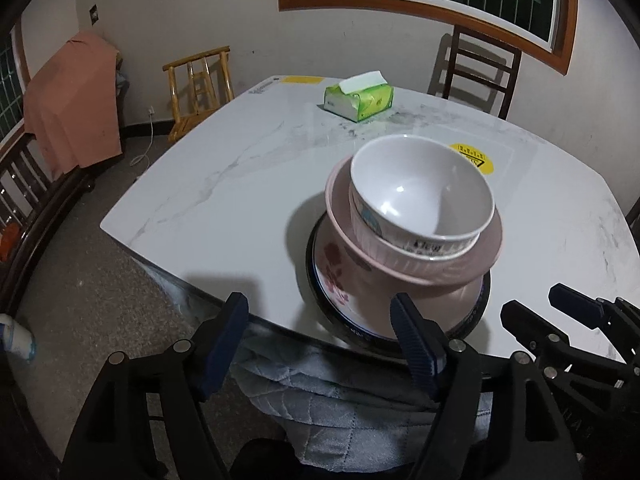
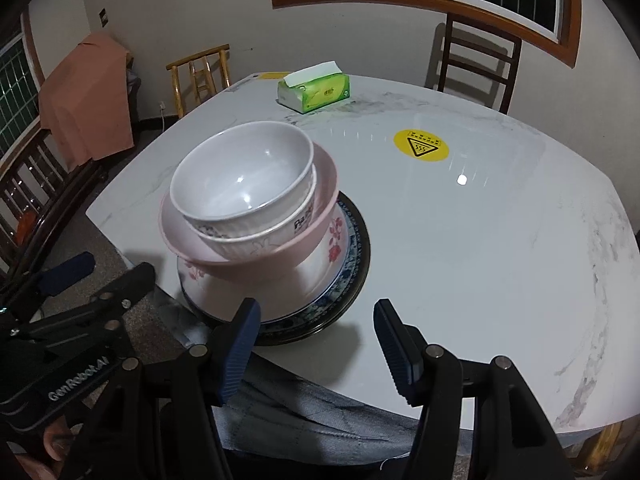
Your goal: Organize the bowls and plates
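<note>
Left gripper [image 1: 320, 316]: jaws parted wide, nothing between the pads, poised just short of the near table edge; right finger [image 1: 416, 344] overlapping the near rim of the stack in view, contact not discernible. Right gripper [image 2: 316, 328]: jaws likewise apart and empty, just right of the stack. Stack of bowls and plates near the front edge of the marble table [image 1: 208, 184]: white bowl [image 1: 420, 192] nested uppermost and tilted, pink bowl [image 1: 400, 264] beneath, floral bowl [image 1: 340, 280] under that, dark-rimmed plate [image 2: 356, 256] at the base. Tissue pack [image 1: 358, 100] well apart, at the far side.
</note>
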